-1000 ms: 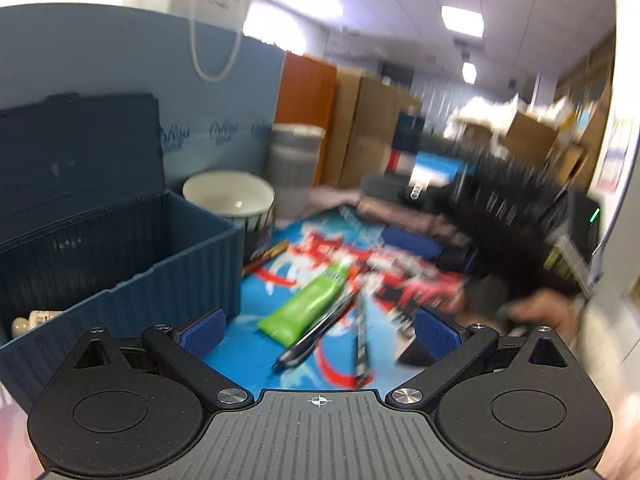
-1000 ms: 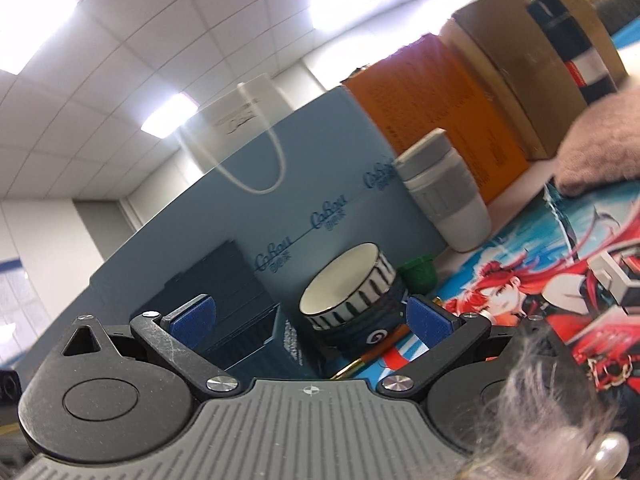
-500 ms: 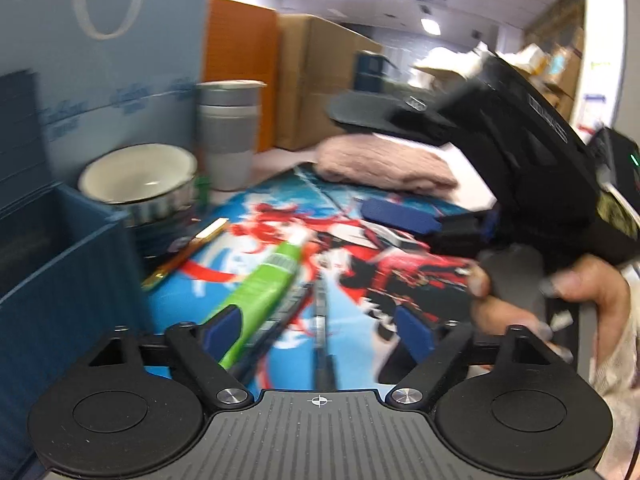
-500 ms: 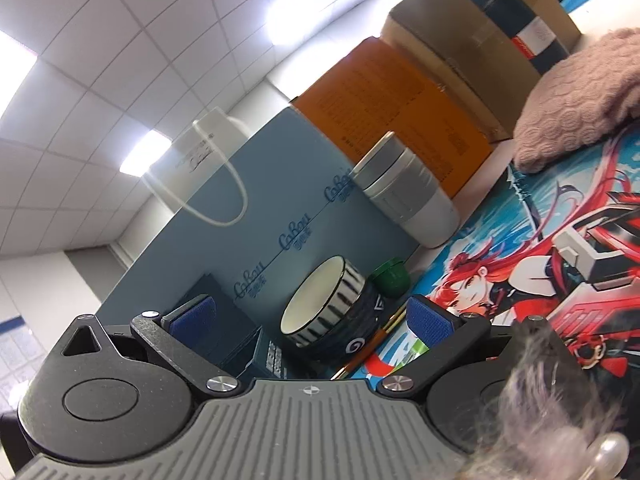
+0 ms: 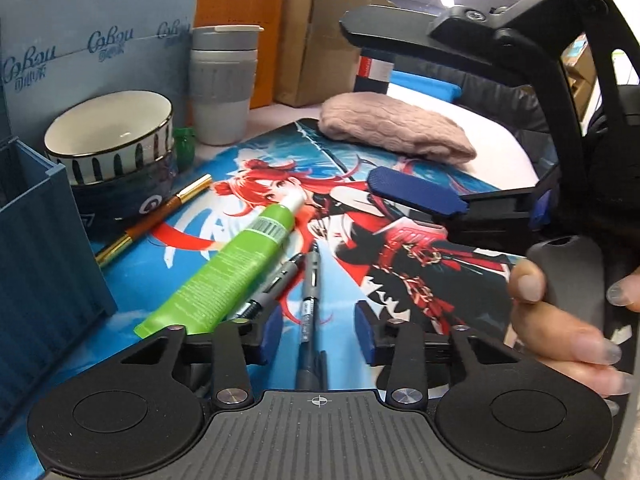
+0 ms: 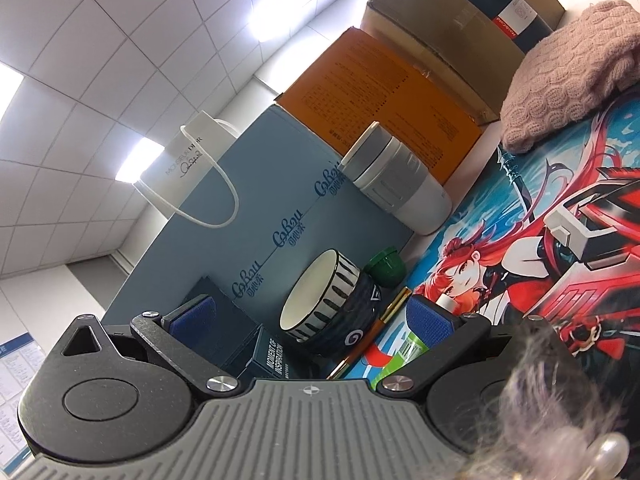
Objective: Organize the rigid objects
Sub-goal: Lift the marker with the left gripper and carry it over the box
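My left gripper (image 5: 318, 332) is low over the printed mat, jaws partly closed and open around a grey pen (image 5: 310, 304) that lies between the pads without being gripped. A second dark pen (image 5: 272, 284) and a green tube (image 5: 228, 268) lie just left of it. A gold-brown pen (image 5: 156, 220) lies by the striped bowl (image 5: 112, 148). The blue storage box (image 5: 40, 248) stands at the left. My right gripper (image 6: 312, 316) is open and empty, tilted, held above the mat; it shows in the left wrist view (image 5: 416, 196).
A grey lidded cup (image 5: 222, 88), a small green cap (image 5: 186, 140) and a blue paper bag (image 5: 92, 40) stand at the back. A pink knitted cloth (image 5: 396, 128) lies on the mat's far edge. Cardboard boxes (image 5: 316, 32) stand behind.
My left gripper has moved right and down over the pens and its jaws have narrowed around the grey pen. The right gripper has tilted and come in above the mat.
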A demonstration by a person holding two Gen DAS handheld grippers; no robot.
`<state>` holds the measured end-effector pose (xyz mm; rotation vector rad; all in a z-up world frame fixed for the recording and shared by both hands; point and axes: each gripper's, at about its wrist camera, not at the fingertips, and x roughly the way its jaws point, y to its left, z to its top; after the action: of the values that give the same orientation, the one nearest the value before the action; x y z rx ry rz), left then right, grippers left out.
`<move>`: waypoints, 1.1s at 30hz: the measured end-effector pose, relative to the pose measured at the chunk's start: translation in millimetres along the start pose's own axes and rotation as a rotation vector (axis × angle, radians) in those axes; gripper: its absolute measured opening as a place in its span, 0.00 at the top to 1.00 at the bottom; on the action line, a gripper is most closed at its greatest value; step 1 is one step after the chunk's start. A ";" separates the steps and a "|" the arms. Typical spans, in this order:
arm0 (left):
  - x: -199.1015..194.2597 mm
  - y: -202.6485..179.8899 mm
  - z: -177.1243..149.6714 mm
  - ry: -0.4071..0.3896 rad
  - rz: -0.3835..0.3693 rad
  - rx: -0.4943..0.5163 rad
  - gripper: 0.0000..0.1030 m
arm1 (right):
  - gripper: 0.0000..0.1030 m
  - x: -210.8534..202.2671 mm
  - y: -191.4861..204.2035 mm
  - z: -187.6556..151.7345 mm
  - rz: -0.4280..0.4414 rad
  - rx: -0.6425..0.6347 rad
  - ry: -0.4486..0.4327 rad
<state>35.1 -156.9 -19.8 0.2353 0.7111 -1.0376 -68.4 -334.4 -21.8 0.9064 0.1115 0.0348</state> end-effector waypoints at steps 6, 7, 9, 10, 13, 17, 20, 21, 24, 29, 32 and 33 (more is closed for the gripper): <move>-6.8 5.6 -1.9 0.005 0.030 -0.024 0.93 | 0.00 0.4 -0.4 -0.7 -0.002 0.005 0.007; -8.8 5.1 -2.6 0.004 0.029 -0.020 0.93 | 0.00 0.7 0.0 -1.1 -0.001 0.002 0.008; -13.5 3.8 -4.5 -0.008 0.026 -0.008 0.93 | 0.00 1.3 0.2 -1.6 0.000 0.000 0.011; -17.8 3.1 -5.1 -0.021 0.026 -0.007 0.93 | 0.00 1.6 0.0 -1.8 0.000 0.000 0.012; -36.4 1.3 -5.9 -0.074 0.018 -0.003 0.93 | 0.00 2.1 0.0 -2.5 0.007 -0.001 0.012; -65.3 4.5 -5.7 -0.150 0.022 -0.019 0.93 | 0.00 1.7 -0.6 -2.7 0.029 0.006 0.010; -89.1 10.7 -3.4 -0.222 0.015 -0.056 0.93 | 0.00 2.5 -3.8 -2.2 0.102 0.047 0.025; -98.2 13.6 -2.2 -0.252 0.009 -0.069 0.93 | 0.00 3.0 -3.7 -1.9 0.126 0.055 0.029; -124.5 21.8 1.7 -0.347 0.036 -0.094 0.93 | 0.00 4.1 -0.1 -3.2 0.177 0.049 0.041; -167.4 46.5 2.9 -0.493 0.146 -0.131 0.93 | 0.00 6.5 5.0 -6.4 0.181 0.028 0.052; -183.4 60.6 0.8 -0.542 0.286 -0.119 0.93 | 0.00 7.3 4.3 -6.3 0.181 0.038 0.059; -186.7 65.1 0.2 -0.545 0.325 -0.118 0.93 | 0.00 7.8 3.8 -6.4 0.182 0.041 0.060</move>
<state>32.5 7.5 90.2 -0.0385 0.2258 -0.6978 -61.4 -326.4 -23.3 0.9546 0.0858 0.2295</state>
